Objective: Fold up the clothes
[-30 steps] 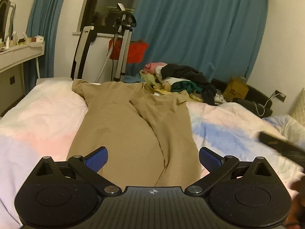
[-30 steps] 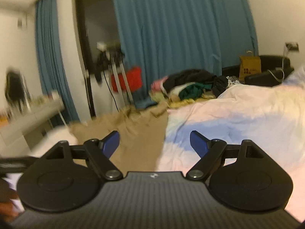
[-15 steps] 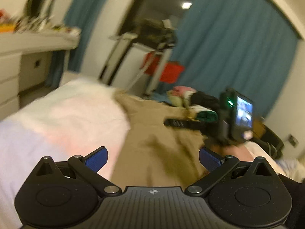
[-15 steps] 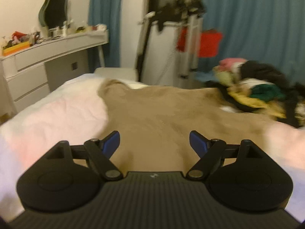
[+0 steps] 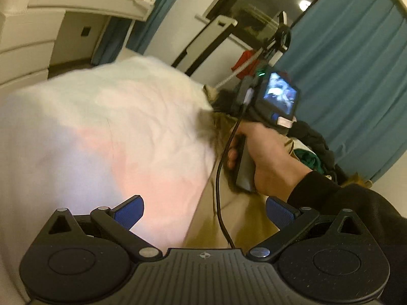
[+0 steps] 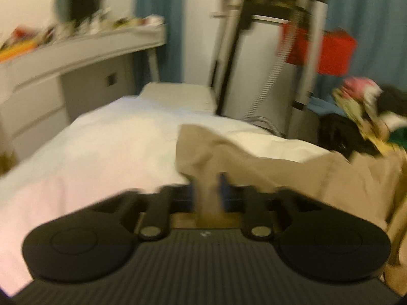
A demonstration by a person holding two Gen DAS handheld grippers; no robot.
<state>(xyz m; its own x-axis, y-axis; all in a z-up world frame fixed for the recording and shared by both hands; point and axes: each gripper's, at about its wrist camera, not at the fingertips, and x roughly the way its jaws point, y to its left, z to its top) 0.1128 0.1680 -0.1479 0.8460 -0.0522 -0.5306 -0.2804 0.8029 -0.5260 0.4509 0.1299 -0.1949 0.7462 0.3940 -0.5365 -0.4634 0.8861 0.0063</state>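
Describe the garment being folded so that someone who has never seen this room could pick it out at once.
Start at the bed with its pale sheet, which fills the middle of the room. The tan garment lies spread flat on it, one corner pinched in the right gripper. It is one plain colour and laid out alone, unlike the mixed pile of clothes beyond it.

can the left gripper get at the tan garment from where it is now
Probably yes. The left gripper is open, and the tan garment lies just ahead of its right finger. The right hand and a black cable are close by and may crowd it.
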